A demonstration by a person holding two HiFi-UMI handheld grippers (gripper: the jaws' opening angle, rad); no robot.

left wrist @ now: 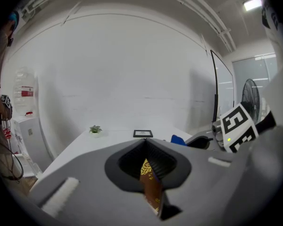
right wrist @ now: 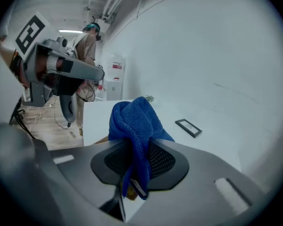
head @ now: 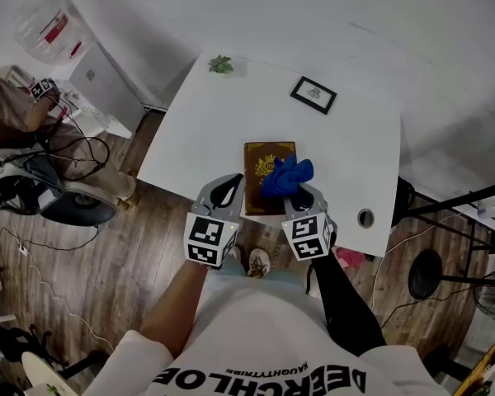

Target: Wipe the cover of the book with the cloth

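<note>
Closest in, the left gripper (left wrist: 148,167) has its jaws shut tight on the near left edge of the book (head: 260,165), whose brown cover with a gold pattern shows edge-on between them in the left gripper view. Just beside it, the right gripper (right wrist: 134,166) has its jaws closed on a bunched blue cloth (head: 285,176), which bulges up and out past the jaws. The book lies on the white table (head: 223,122), close to the near edge and about midway along it, with its long side running away from the person. The cloth sits over the right side of the cover; whether it presses on the cover cannot be told. A round hole (head: 365,218) is set in the tabletop near the right front corner, well apart from the book. Farther back, a small black picture frame (head: 313,95) lies on the table, and a little green plant (head: 221,65) stands at the far edge near the left corner. Beyond the table on the left, a water bottle (head: 45,25) sits on a white cabinet, and another person (head: 12,106) is near it.
</note>
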